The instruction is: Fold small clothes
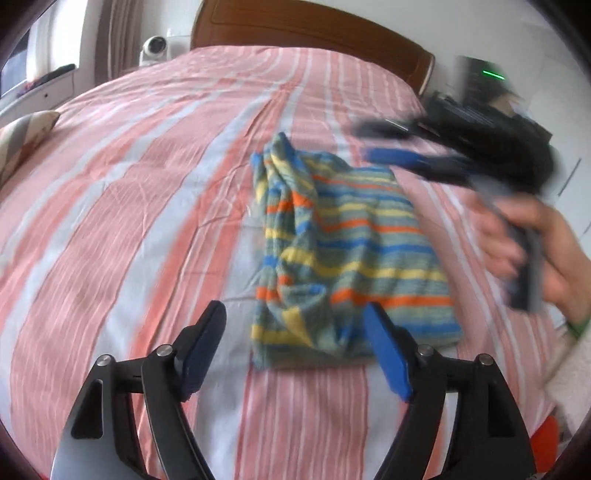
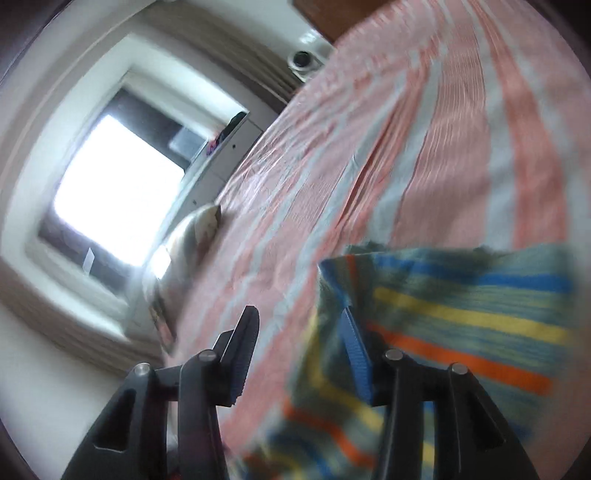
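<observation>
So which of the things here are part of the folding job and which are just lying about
Part of the job:
striped garment
left gripper
right gripper

Just lying about:
cushion
white camera
headboard
bedspread (work surface)

Left gripper [image 1: 295,321]: black linkage arms, silver pivot screws, blue ribbed finger pads. Right gripper [image 2: 299,332]: identical build. Hand [image 1: 532,243]: green wristband, pale fleecy sleeve.
</observation>
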`<state>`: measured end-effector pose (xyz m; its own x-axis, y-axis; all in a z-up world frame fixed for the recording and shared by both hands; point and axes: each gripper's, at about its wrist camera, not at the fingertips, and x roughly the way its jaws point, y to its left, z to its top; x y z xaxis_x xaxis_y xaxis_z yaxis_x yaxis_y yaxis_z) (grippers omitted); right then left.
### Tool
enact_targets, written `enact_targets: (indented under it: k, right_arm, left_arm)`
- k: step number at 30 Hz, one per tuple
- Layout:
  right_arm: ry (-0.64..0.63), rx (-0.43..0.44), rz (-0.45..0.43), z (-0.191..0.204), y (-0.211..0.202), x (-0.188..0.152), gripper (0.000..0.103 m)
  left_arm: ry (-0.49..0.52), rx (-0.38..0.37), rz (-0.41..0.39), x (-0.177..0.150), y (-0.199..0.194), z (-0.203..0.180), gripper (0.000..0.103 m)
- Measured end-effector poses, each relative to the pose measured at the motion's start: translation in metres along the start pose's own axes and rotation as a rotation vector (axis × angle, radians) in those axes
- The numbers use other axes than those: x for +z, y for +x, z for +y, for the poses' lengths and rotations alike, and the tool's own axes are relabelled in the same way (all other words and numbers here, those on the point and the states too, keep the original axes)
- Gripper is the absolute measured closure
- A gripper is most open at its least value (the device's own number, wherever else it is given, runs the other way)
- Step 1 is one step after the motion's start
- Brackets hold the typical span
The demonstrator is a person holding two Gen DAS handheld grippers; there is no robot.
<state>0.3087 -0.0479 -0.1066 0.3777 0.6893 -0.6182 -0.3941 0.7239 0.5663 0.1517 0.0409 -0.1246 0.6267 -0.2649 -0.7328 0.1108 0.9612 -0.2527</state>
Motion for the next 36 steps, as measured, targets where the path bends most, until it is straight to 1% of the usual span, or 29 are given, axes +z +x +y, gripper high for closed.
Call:
enact_targets:
  k: [2,4,5,6,7,8,10,12,14,15,16,17,18,19,20,22,23,25,27,30,31,33,34,35,36]
  right_arm:
    - [-0.098,-0.066,0.02,0.01,-0.027,-0.023,0.055]
    - [-0.161,-0.103,0.037,0.015,-0.048,-0.046,0.052]
    - [-0.193,-0.113,0.046,0.016,-0.058,-0.063,0.051]
    - [-0.214,-0.124,0.054,0.017,-0.065,-0.079,0.046]
    - [-0.222,-0.14,0.064,0.016,-0.069,-0.092,0.043]
    - [-0.224,-0.168,0.079,0.017,-0.069,-0.106,0.043]
    - [-0.197,-0.2,0.079,0.018,-0.074,-0.131,0.043]
    - [-0.157,-0.205,0.037,0.015,-0.088,-0.149,0.043]
    - [-0.125,-0.247,-0.028,0.014,-0.107,-0.169,0.043]
    - [-0.114,-0.269,-0.055,0.013,-0.115,-0.176,0.041]
    - [-0.099,-0.3,-0.085,0.012,-0.122,-0.182,0.036]
    - [-0.081,-0.353,-0.124,0.008,-0.135,-0.193,0.033]
    - [-0.078,-0.386,-0.145,0.007,-0.142,-0.197,0.026]
    - [-0.08,-0.465,-0.183,0.003,-0.154,-0.208,0.018]
    - [-0.082,-0.506,-0.202,0.001,-0.163,-0.214,0.016]
    - [-0.064,-0.618,-0.249,-0.01,-0.18,-0.226,0.012]
    - [-0.049,-0.658,-0.262,-0.018,-0.186,-0.23,0.012]
    - [-0.001,-0.732,-0.275,-0.037,-0.197,-0.236,0.008]
    - [0.059,-0.798,-0.275,-0.058,-0.205,-0.239,0.008]
    - [0.133,-0.823,-0.298,-0.082,-0.217,-0.245,0.008]
    - [0.154,-0.838,-0.283,-0.091,-0.217,-0.246,0.008]
    - [0.216,-0.84,-0.241,-0.11,-0.213,-0.252,0.007]
    - [0.233,-0.833,-0.234,-0.115,-0.211,-0.255,0.004]
    - [0.236,-0.824,-0.243,-0.119,-0.211,-0.257,0.002]
    - [0.229,-0.826,-0.242,-0.12,-0.209,-0.256,0.0]
  left_arm:
    - [-0.016,0.019,0.002,0.003,0.009,0.003,0.024]
    - [-0.035,0.061,0.027,-0.001,0.017,0.007,0.026]
    - [-0.053,0.082,0.049,-0.004,0.021,0.011,0.026]
    - [-0.064,0.082,0.06,-0.007,0.021,0.012,0.026]
    - [-0.084,0.073,0.068,-0.01,0.017,0.015,0.026]
    - [-0.09,0.066,0.067,-0.012,0.009,0.015,0.025]
    - [-0.078,0.054,0.051,-0.015,-0.007,0.013,0.022]
    - [-0.056,0.066,0.028,-0.018,-0.022,0.009,0.01]
    - [-0.028,0.079,-0.001,-0.024,-0.038,0.002,0.007]
    - [-0.013,0.085,-0.008,-0.028,-0.044,-0.001,0.006]
    - [-0.007,0.09,-0.01,-0.031,-0.047,-0.003,0.006]
    - [0.001,0.1,-0.015,-0.034,-0.047,-0.003,0.005]
    - [-0.001,0.115,-0.019,-0.036,-0.046,-0.002,0.005]
    - [-0.009,0.127,-0.02,-0.036,-0.046,0.0,0.005]
    - [-0.029,0.147,-0.022,-0.035,-0.043,0.005,0.005]
    - [-0.052,0.173,-0.054,-0.03,-0.042,0.015,0.005]
    - [-0.061,0.213,-0.082,-0.025,-0.042,0.021,0.005]
    - [-0.066,0.284,-0.122,-0.015,-0.037,0.032,0.005]
    - [-0.079,0.325,-0.148,-0.005,-0.032,0.045,0.005]
    - [-0.106,0.336,-0.141,0.003,-0.019,0.064,0.005]
    - [-0.12,0.33,-0.119,0.002,-0.011,0.073,0.005]
    - [-0.141,0.325,-0.086,-0.005,0.0,0.083,0.005]
    - [-0.15,0.318,-0.061,-0.01,0.007,0.089,0.005]
    - [-0.146,0.308,-0.051,-0.016,0.013,0.093,0.005]
    - [-0.131,0.296,-0.069,-0.021,0.013,0.094,0.003]
